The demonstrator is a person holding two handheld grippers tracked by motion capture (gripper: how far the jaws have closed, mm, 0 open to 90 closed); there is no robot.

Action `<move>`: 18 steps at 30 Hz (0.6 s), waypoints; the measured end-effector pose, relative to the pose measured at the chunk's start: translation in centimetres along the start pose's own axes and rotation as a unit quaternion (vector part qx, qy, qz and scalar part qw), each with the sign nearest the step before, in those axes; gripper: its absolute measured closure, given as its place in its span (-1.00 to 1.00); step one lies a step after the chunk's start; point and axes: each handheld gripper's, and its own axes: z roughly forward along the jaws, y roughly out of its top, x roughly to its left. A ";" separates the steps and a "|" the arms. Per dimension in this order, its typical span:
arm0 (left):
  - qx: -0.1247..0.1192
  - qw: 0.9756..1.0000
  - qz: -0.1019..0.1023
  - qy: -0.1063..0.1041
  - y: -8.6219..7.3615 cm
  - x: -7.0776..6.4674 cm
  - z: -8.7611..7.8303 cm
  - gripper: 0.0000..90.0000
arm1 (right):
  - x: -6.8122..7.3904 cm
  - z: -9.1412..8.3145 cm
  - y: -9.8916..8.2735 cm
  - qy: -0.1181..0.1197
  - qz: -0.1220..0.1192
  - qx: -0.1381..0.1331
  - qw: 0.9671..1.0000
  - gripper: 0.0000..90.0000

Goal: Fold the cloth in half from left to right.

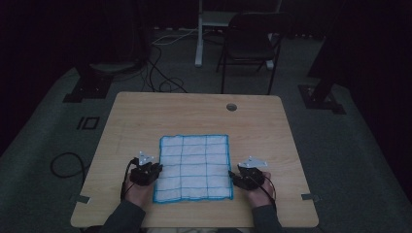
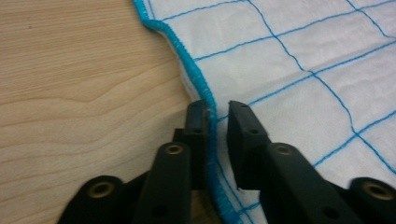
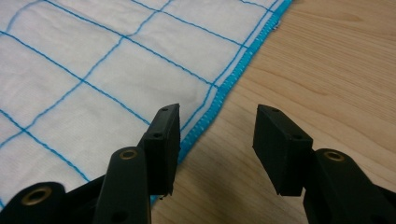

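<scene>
Two tongs work one cloth (image 1: pixel 194 167), a white square with a blue grid and blue hem, lying flat on the near half of the counter (image 1: pixel 145 111).

Left tongs (image 2: pixel 218 114): jaws narrow, straddling the cloth's left hem, which rises slightly between them. A small gap remains on the cloth side, so a firm pinch is not confirmed. Finish closing squarely across the hem before lifting.

Right tongs (image 3: pixel 217 135): jaws wide, one over the cloth, one over bare counter, the right hem between them and untouched. Lower the tips to the surface, then close on the hem stitching.

Pose: both forearms enter from the near edge. The left hand (image 1: pixel 138 191) and right hand (image 1: pixel 257 194) sit low at opposite cloth edges, the tongs angled forward and inward.
</scene>
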 end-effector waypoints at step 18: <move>0.002 1.000 -0.013 -0.018 0.7 1.4 0.5 0.95 | -0.1 0.1 0.1 0.003 0.002 -0.002 1.000 0.15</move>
